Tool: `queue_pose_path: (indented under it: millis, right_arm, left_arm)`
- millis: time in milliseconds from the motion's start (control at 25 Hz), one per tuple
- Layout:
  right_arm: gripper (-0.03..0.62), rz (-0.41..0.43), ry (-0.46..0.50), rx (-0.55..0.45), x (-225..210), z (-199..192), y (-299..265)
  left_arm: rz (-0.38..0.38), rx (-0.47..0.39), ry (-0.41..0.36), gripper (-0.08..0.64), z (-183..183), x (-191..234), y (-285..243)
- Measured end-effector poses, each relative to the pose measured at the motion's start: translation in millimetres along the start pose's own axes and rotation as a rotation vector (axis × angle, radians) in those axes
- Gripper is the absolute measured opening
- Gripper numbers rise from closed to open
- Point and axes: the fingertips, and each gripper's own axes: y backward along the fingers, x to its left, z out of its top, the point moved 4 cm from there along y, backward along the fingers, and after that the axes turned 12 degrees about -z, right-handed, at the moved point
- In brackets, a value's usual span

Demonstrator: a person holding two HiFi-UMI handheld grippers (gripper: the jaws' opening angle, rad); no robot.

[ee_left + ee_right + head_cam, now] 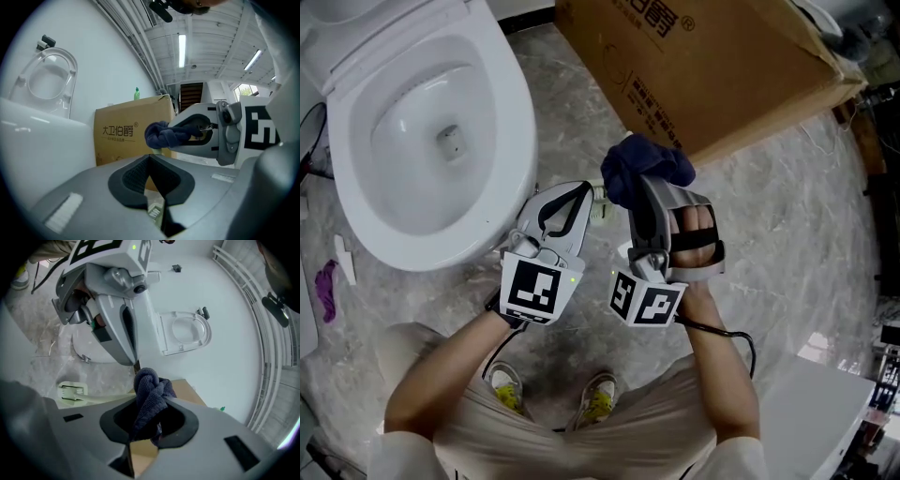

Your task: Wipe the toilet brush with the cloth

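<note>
The toilet brush [72, 391] is held above the floor, between the toilet [502, 141] and the cardboard box [126, 133]. The left claw [584, 199] is closed on its pale stem, probably to steady it for wiping. The cloth [149, 390], dark blue and bunched, is pinched in the closed right claw [150, 420] just beside the brush; contact cannot be confirmed. "大卫伯爵 ®" is printed on the box; the smaller line beneath is illegible.
</note>
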Motion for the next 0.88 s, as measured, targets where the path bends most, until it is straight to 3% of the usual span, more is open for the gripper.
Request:
queue_pose_path:
  millis: [640, 880]
  right_arm:
    - [0.097, 0.162, 0.043, 0.033, 46.1, -6.7, 12.4]
    - [0.097, 0.229, 0.038, 0.046, 64.9, -10.7, 17.0]
  left_arm:
    - [-0.014, -0.003, -0.004, 0.0, 1.7, -4.9, 2.0]
    - [-0.041, 0.018, 0.026, 0.0, -6.1, -14.6, 2.6]
